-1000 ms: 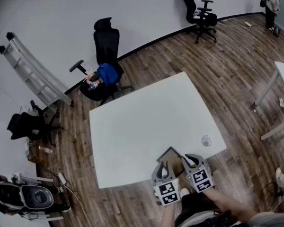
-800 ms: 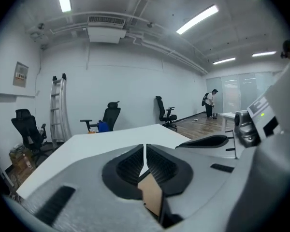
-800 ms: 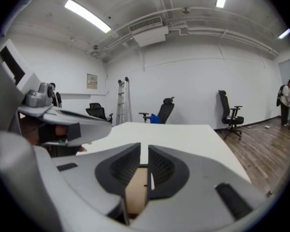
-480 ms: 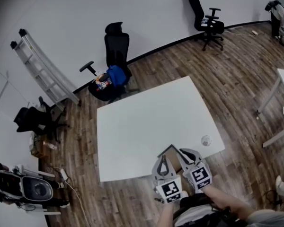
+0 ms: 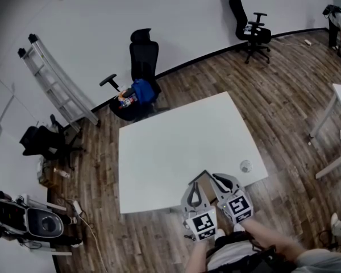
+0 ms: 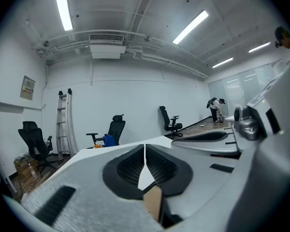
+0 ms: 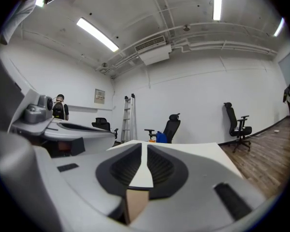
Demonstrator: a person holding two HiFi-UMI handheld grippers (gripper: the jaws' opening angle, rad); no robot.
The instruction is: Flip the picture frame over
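Left gripper (image 6: 145,151) (its jaws just closed) and right gripper (image 7: 146,151) were clamped on the picture frame (image 5: 204,182), apparently lifted at the table (image 5: 159,152)'s lower edge; flipping was left undone.

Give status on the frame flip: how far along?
Done: left gripper and right gripper are both shut on the picture frame, the left's jaws having just closed on it. In hand: frame held up at the near edge of the table, brown face toward the person. Left: turning it over and setting it down.
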